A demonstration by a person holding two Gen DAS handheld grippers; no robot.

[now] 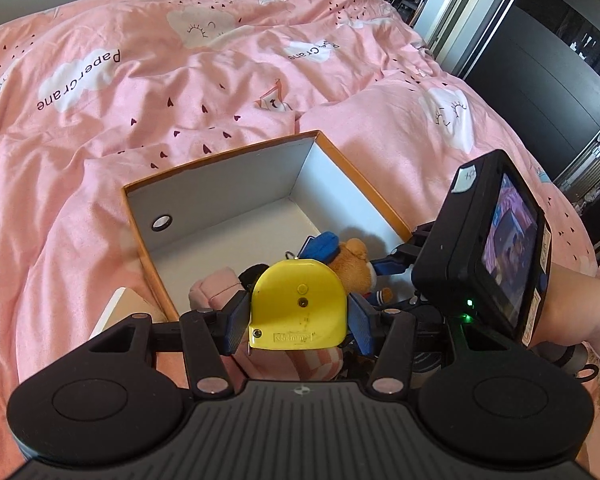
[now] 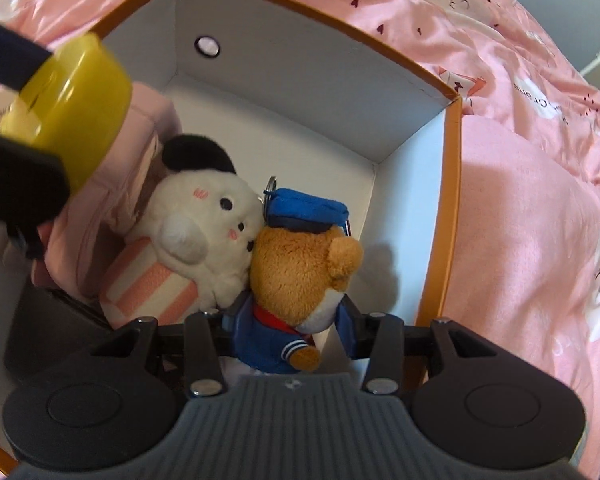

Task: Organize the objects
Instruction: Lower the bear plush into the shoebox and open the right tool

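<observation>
An orange box with white inner walls [image 1: 220, 184] lies open on a pink bed. My left gripper [image 1: 299, 314] is shut on a yellow tape measure [image 1: 296, 300], held just above the box's near end. In the right wrist view the tape measure [image 2: 72, 100] hangs at the upper left, over the box [image 2: 300, 92]. My right gripper [image 2: 290, 328] points down into the box, its pads against a brown bear plush [image 2: 300, 264] in a blue cap and sailor suit. A white plush with a black cap [image 2: 204, 224] lies against the bear.
Pink fabric [image 2: 100, 220] and a pink-and-white striped piece [image 2: 148, 292] lie in the box's left part, beside a dark object [image 2: 40, 320]. The box's far half shows bare floor [image 2: 340, 152]. Rumpled pink bedding [image 1: 180, 80] surrounds the box. A hand [image 1: 572, 308] holds the right gripper.
</observation>
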